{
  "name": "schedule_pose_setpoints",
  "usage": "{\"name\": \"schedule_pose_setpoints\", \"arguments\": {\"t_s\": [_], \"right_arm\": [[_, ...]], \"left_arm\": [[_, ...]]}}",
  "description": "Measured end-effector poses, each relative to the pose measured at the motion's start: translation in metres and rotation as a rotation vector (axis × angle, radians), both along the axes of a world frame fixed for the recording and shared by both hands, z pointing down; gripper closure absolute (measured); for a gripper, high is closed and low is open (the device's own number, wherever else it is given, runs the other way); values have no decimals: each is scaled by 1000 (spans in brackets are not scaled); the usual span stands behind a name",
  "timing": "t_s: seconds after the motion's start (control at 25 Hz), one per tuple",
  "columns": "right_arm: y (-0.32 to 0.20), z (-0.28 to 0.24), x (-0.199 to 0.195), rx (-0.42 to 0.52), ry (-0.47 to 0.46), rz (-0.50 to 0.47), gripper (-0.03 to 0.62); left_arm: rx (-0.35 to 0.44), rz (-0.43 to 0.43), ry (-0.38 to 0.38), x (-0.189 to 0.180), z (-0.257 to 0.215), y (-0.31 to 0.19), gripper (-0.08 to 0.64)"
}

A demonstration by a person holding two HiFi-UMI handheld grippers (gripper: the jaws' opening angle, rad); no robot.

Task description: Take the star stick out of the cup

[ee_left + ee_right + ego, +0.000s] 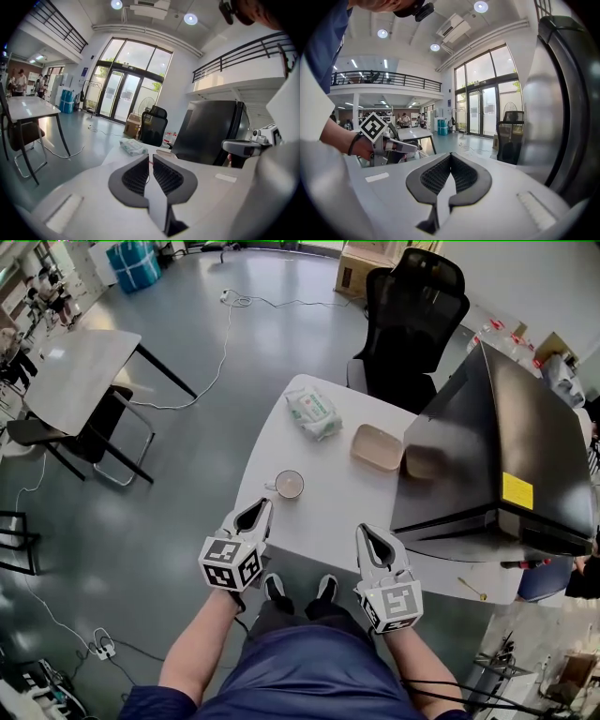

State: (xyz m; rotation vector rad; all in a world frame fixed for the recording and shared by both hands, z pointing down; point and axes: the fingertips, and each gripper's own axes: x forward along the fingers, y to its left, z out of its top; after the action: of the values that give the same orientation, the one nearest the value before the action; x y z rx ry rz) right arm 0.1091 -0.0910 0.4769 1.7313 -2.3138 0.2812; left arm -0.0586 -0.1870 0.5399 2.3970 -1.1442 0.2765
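One white table (328, 512), one big black cabinet (506, 446) filling its 3 o'clock side. Two grippers are level at the near edge, forearms low, both pointing to 12. The left gripper (263, 506) has its jaws a sliver from closed and holds nothing. The right gripper (367, 530) has its jaws tip to tip, also empty. One pack of wipes (313, 412) and one tray (377, 447) lie beyond. One cup (289, 485) stands just ahead of the left gripper at 1 o'clock, untouched. Whether the star stick is in it can't be told.
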Motion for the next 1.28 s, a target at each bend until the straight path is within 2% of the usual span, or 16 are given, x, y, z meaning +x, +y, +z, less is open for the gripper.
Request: {"name": "schedule_pose_setpoints", "arguments": {"t_s": [0.28, 0.64, 0.8, 1.04, 1.28], "right_arm": [[-10, -9, 4, 35, -13, -18, 584], [-26, -15, 6, 61, -39, -43, 585], [-30, -17, 1, 63, -53, -53, 584], [-43, -28, -10, 99, -69, -68, 586], [-54, -38, -22, 124, -82, -82, 585]], "left_arm": [[49, -59, 64, -18, -37, 6, 532], [92, -103, 94, -34, -67, 17, 532], [119, -99, 141, -43, -87, 24, 532], [161, -103, 263, -59, -123, 25, 532], [183, -130, 304, -77, -152, 24, 532]]}}
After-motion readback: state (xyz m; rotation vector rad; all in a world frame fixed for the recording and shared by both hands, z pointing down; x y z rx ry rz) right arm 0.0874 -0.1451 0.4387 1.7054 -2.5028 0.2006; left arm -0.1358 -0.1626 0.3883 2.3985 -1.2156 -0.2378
